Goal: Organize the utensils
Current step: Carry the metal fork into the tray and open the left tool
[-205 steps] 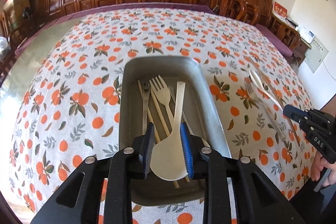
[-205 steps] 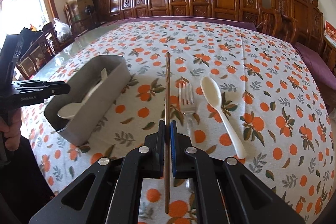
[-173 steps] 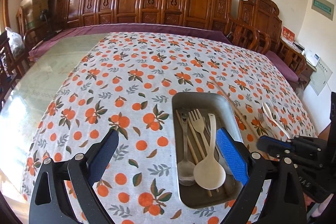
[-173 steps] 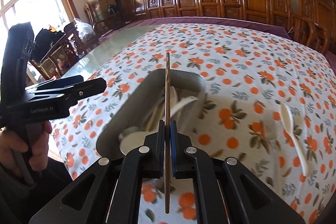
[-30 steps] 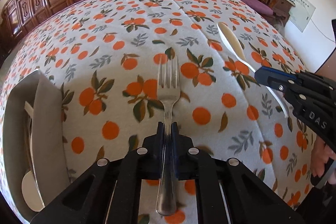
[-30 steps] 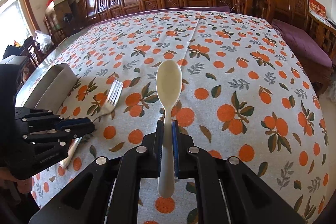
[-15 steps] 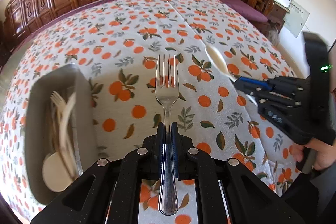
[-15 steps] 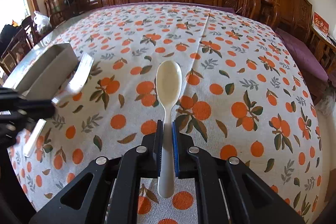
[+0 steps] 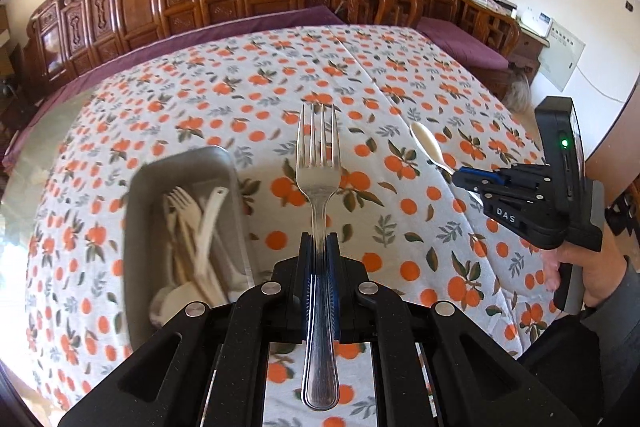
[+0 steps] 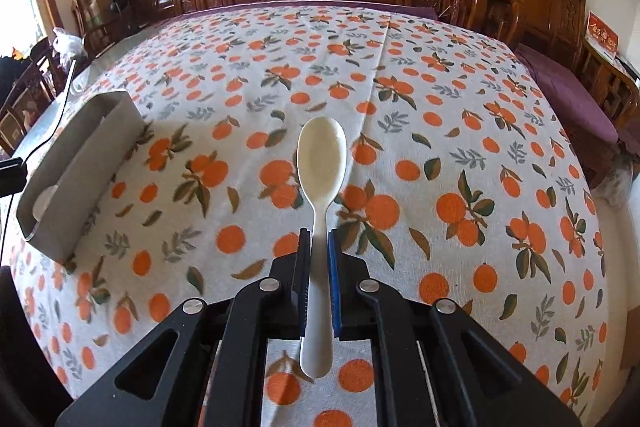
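Above the orange-print tablecloth (image 9: 400, 75), the left gripper (image 9: 319, 247) is clamping a metal fork (image 9: 319, 163) by its handle, tines pointing forward, apparently so it can drop lengthwise into the metal tray (image 9: 136, 195) lying just to its left, where pale utensils are already lying. The right gripper (image 10: 319, 243) is pinching a white spoon (image 10: 321, 155) at the neck, bowl forward and clear of the cloth; the tray (image 10: 76, 163) is sitting well apart to its left, suggesting it is waiting its turn.
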`<state>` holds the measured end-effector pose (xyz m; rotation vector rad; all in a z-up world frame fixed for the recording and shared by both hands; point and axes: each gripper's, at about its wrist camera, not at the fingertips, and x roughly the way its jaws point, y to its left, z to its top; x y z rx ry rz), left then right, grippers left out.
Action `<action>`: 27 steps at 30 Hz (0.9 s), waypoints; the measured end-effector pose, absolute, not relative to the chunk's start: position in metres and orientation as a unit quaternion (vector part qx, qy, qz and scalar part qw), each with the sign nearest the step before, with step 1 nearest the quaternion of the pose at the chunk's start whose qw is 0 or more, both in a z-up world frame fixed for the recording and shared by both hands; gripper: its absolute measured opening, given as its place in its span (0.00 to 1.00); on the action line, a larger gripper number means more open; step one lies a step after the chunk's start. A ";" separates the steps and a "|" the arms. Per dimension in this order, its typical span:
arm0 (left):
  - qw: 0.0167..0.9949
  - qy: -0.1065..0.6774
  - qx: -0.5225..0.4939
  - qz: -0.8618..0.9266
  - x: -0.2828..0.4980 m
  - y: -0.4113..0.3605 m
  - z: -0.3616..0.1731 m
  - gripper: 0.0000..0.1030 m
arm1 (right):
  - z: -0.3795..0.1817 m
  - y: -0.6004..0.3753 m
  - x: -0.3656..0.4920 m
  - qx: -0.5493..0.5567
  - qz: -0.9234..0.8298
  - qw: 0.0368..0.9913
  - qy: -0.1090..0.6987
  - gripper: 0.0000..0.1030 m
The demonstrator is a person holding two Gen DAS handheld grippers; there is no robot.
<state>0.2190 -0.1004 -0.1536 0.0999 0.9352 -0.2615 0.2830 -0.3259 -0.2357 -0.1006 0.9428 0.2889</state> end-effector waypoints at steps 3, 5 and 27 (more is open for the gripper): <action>0.886 0.443 0.038 -0.130 0.217 -0.084 -0.144 0.06 | -0.224 -0.319 0.278 -0.043 0.142 0.880 0.451 0.10; 0.890 0.437 0.034 -0.127 0.217 -0.074 -0.138 0.06 | -0.214 -0.312 0.274 -0.049 0.145 0.883 0.444 0.10; 0.893 0.444 0.001 -0.075 0.247 0.013 -0.151 0.06 | -0.129 -0.211 0.221 -0.072 0.247 0.892 0.373 0.10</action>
